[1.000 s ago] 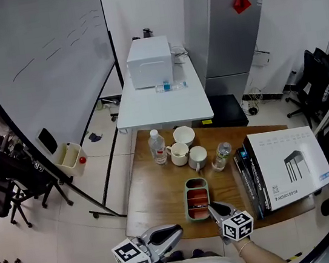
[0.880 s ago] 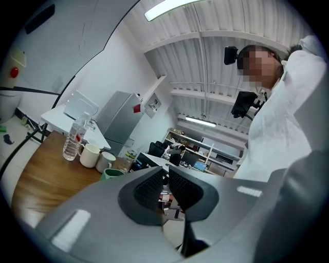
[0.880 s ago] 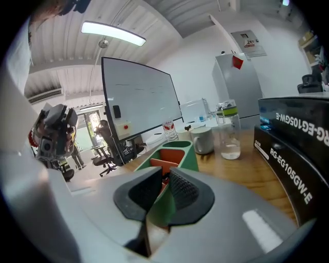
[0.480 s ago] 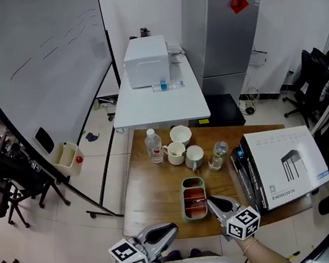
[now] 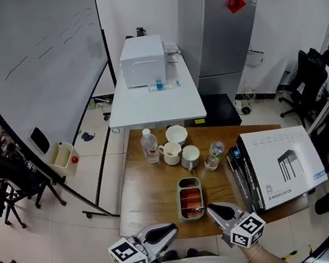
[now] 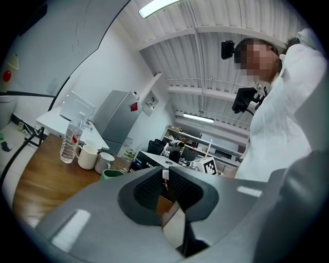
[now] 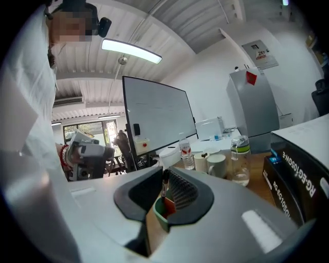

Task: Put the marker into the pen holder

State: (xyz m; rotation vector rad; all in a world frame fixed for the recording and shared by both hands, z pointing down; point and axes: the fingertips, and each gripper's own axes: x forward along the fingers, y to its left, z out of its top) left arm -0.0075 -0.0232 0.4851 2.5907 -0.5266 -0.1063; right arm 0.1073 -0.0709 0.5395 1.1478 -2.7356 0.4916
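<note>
Right claw (image 7: 166, 173): jaws pressed together on a thin dark stick that stands up between the pads. I take this for the marker (image 7: 165, 184). Grip sits near the tips.
Change, right claw: a second ago its tips were down at the near right corner of the green tray (image 5: 188, 180). It now rides higher and closer to the head camera, its cube larger in that view, and its tips are off the tray's rim.
Marker: off the surface (image 5: 146, 192), carried in the right claw. In the right gripper view the tray shows just beyond and below the jaws.
Left claw (image 6: 165, 170): jaws together, nothing between them. It sits at the near left edge of the surface, as it did a second ago. Idle.
Green tray: two compartments, red inside, contents not resolvable. Same spot on the surface throughout. Judgement: probably the pen holder, though the two mugs (image 5: 172, 153) farther back cannot be ruled out.
Meaning for task: pickup looks complete. The marker is not yet in any holder, so the carry and release remain.
Next move calls for: bringing the marker over a compartment, lowering it, and only then parting the jaws.
Risk: the stick is slim and pinched at one spot, so it may pivot or slip in transit.
</note>
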